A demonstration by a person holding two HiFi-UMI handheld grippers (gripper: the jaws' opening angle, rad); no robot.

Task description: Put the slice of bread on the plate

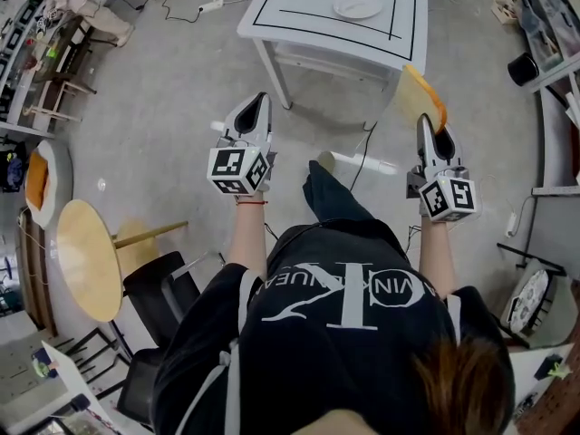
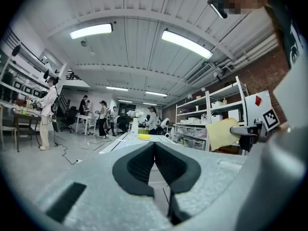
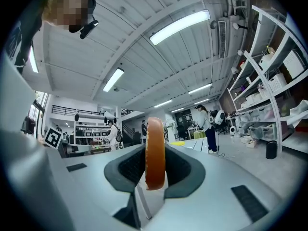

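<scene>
Head view: the right gripper is clamped on the slice of bread and holds it up on edge in mid-air, out in front of the person. The plate sits bare on the white table, well apart from the bread. The left gripper is held out too, carrying nothing.

Left gripper view: the jaws are pressed together with nothing between them. You can see the bread off to the right in the other gripper.

Right gripper view: the bread is edge-on, with both pads pinching its faces.

So the pickup looks done, roughly halfway I'd say. What's left is getting over to the table, laying the slice flat on the plate and letting go.
</scene>
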